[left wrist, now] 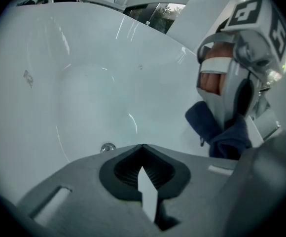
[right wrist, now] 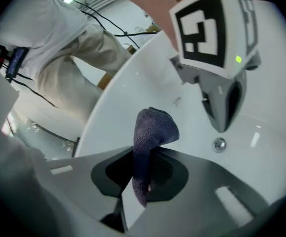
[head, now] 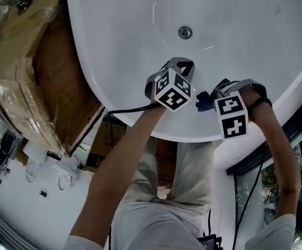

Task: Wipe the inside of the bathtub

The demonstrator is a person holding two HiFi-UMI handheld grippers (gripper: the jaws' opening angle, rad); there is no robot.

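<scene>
Two tools hang over the near rim of the bathtub (head: 140, 35), low in the centre of the frame. Your left hand-held gripper (head: 181, 64) has its jaws pressed together with nothing in them. Your right hand-held gripper (head: 216, 91) pinches a dark blue cloth (head: 203, 101), which droops just beside the left one, over the tub's inner wall. The drain (head: 185, 33) lies further up the white basin. At upper left, cardboard boxes (head: 21, 66) crowd the tub's outer side, and a black cable (head: 127, 110) trails across the rim by your left arm.
</scene>
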